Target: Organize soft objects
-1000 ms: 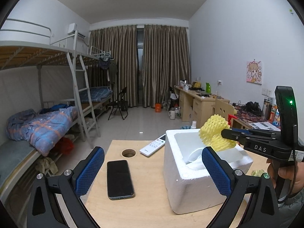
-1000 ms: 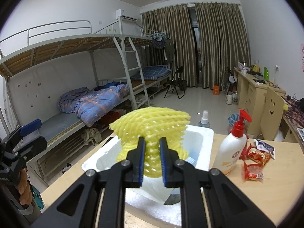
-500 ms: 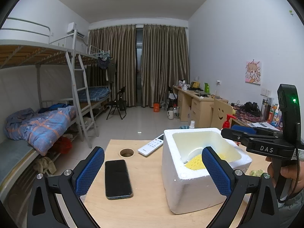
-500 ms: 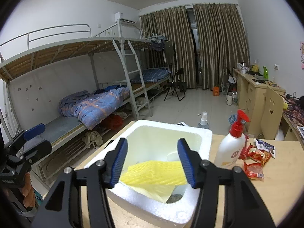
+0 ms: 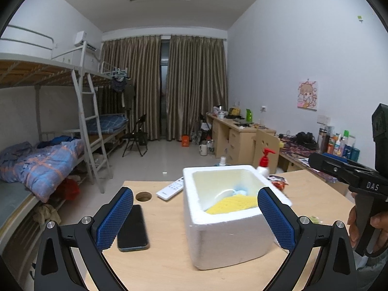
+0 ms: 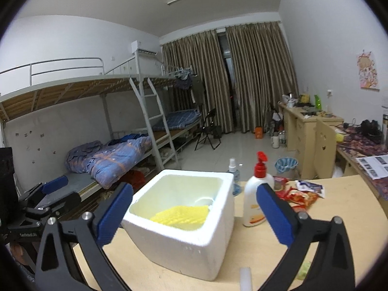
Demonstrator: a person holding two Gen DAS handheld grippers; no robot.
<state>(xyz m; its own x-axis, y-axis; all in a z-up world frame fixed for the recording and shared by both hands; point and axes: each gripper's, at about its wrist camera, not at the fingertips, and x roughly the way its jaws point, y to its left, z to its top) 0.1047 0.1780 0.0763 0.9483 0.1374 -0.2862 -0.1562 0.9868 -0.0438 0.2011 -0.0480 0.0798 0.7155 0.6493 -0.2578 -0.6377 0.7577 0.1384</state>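
Note:
A white foam box (image 5: 230,230) (image 6: 189,247) stands on the wooden table. The yellow foam net (image 5: 232,203) (image 6: 180,215) lies loose inside it, with a pale blue thing behind it at the bottom. My right gripper (image 6: 194,214) hangs back from the box's near side. Its jaws are opening wide and nothing is pressed between the blue pads (image 6: 114,214). In the left wrist view it shows at the right edge, in a hand. My left gripper (image 5: 195,218) is open in front of the box and holds nothing.
A black phone (image 5: 132,228), a white remote (image 5: 171,189) and a round cable hole (image 5: 143,196) are left of the box. A red-capped pump bottle (image 6: 257,198), a spray bottle (image 6: 232,172) and snack packets (image 6: 300,194) sit to its right. Bunk beds stand beyond the table's left edge.
The right gripper let go of the yellow net, which dropped into the box. Its jaws spread wide and it drew back to the right. The left gripper shifted slightly.

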